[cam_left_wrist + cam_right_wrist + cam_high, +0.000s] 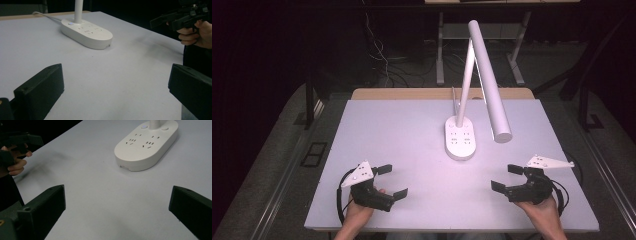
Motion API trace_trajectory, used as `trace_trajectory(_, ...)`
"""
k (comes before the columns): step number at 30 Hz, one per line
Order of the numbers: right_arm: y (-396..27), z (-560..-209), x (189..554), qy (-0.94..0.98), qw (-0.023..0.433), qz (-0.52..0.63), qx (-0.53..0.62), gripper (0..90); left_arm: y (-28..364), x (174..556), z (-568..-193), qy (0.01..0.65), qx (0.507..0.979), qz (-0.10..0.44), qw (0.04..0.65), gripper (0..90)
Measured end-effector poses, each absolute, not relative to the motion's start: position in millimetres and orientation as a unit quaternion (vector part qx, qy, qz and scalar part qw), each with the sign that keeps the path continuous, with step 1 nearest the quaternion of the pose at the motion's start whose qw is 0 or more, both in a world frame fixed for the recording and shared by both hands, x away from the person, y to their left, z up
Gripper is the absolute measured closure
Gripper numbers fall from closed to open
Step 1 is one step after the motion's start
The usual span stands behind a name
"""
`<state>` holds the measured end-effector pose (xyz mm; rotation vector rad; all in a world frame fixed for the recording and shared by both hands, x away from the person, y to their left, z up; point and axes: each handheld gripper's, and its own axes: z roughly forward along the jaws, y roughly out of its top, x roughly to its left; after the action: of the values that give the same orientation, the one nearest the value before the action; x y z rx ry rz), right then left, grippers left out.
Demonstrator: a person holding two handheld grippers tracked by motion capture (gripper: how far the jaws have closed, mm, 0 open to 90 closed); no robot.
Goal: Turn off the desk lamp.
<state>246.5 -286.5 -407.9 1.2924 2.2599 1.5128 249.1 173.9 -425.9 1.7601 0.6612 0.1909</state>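
A white desk lamp stands mid-table on an oval base [460, 139] that carries socket outlets; its stem rises to a long tube head [489, 82] reaching toward the right front. The same base lies ahead in the left gripper view [87, 33] and in the right gripper view [147, 143]. My left gripper [392, 181] hovers near the front left edge, jaws wide apart and empty. My right gripper [507, 177] is at the front right, also open and empty. Both point inward toward the table's middle. Across the table, the left gripper view catches the right gripper [175, 21].
The white tabletop [402, 135] sits on a wooden desk with dark floor around it. The lamp's cord [46, 16] runs off the back edge. Cables and table legs stand behind in the dark.
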Motion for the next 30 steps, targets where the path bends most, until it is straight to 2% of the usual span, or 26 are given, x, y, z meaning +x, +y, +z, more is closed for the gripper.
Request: trace_trajectory(30, -289.9, -410.3, 245.8, 0.754, 0.050, 0.489, 0.436, 0.8, 175.3, 245.8, -425.3, 0.285, 0.754, 0.082, 0.586, 0.0)
